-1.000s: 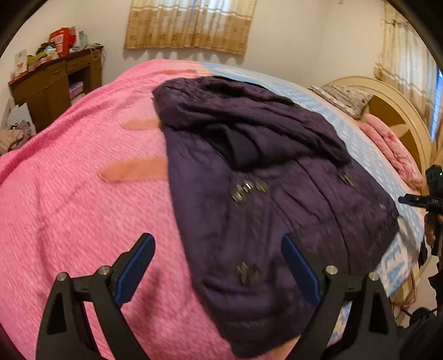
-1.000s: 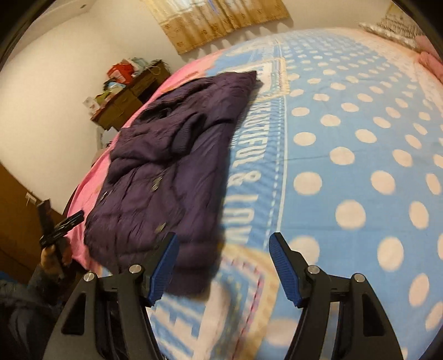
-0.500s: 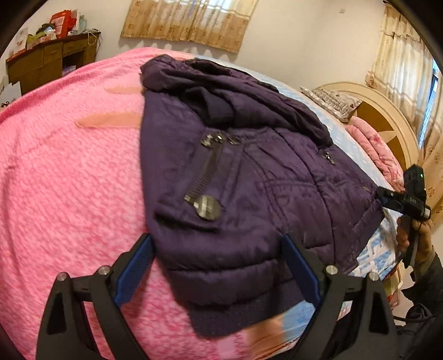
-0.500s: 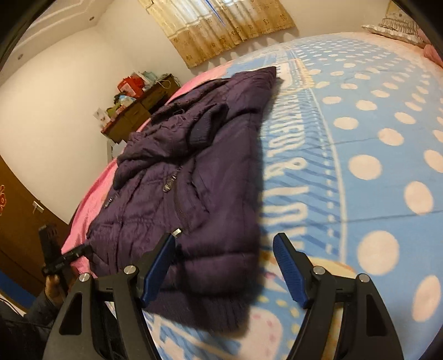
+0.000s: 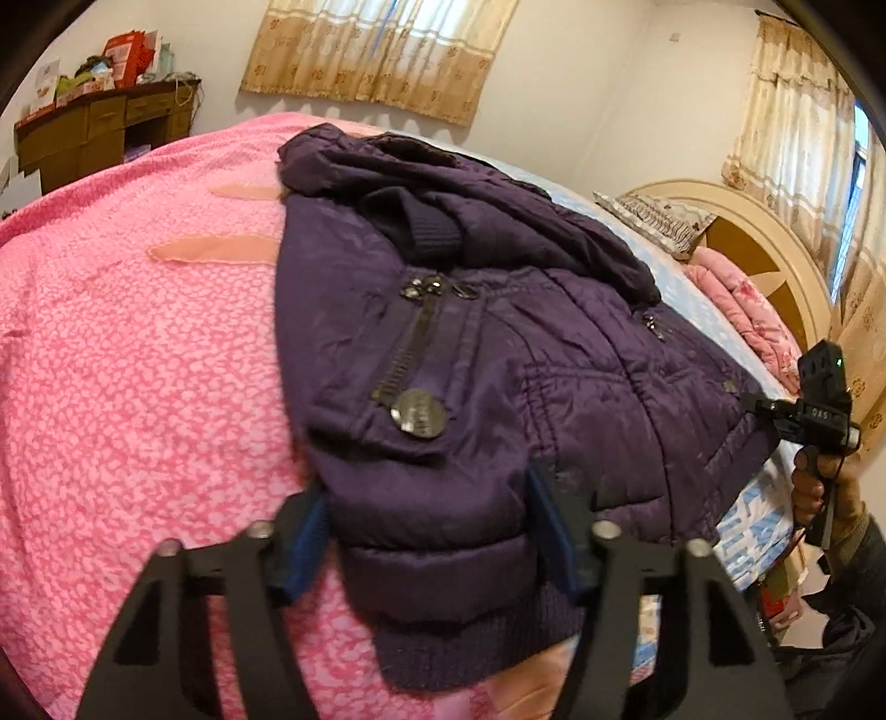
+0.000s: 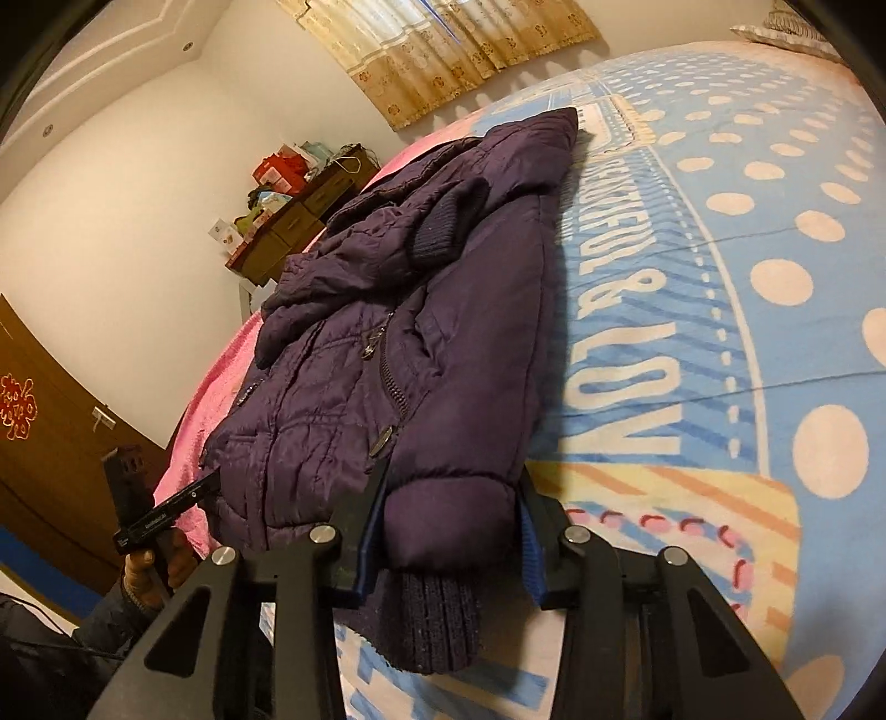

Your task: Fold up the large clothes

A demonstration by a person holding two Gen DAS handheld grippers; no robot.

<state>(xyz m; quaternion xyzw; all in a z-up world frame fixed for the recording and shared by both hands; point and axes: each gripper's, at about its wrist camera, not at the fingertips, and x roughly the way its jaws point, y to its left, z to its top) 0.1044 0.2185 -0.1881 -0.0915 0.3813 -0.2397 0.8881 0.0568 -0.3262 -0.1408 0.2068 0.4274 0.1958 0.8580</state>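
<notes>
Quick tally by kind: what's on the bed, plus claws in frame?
Purple padded jacket: 1
Pink blanket: 1
Blue polka-dot bedspread: 1
Pillow: 1
Claws, both closing around the jacket hem: 2 (left claw, right claw)
Total: 6

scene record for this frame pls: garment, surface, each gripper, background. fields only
garment: purple padded jacket, lying on the bed, sleeves folded over the upper part
surface: pink blanket on one side, blue polka-dot cover on the other
left gripper: jaws closing around the jacket's lower corner above the knit hem
right gripper: jaws closing around the opposite hem corner, fabric between the pads
background: wooden desk with clutter, curtains, headboard
fold status: bottom-up fold not yet made
</notes>
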